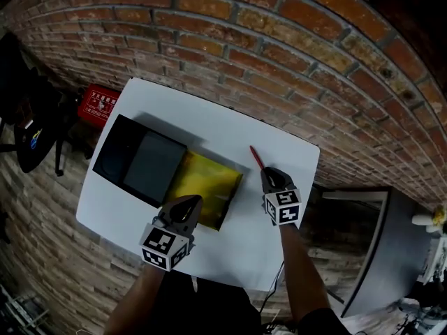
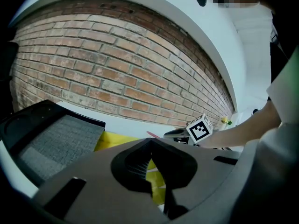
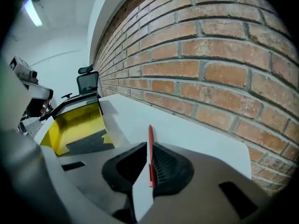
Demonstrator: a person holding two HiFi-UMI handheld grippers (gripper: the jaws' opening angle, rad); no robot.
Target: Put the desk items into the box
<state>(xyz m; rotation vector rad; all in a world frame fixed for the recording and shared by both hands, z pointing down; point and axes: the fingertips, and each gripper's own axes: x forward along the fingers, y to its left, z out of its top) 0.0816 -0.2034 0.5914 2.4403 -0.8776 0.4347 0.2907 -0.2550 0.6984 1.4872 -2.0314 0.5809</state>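
This looks like an office or studio workroom. A bare red-brick wall (image 3: 224, 69) runs just beyond the fingers (image 3: 168, 169) of the right gripper (image 3: 149, 146), behind a plain white desk (image 3: 196, 134). Far off to the left of those fingers stands a black swivel office chair (image 3: 88, 82), under a white ceiling with a strip light (image 3: 32, 10). In the head view, well ahead and left of the fingers (image 1: 181, 211) of the left gripper (image 1: 190, 201), a red cabinet with white lettering (image 1: 98, 105) sits at the wall's foot on a brick-patterned floor (image 1: 42, 243).
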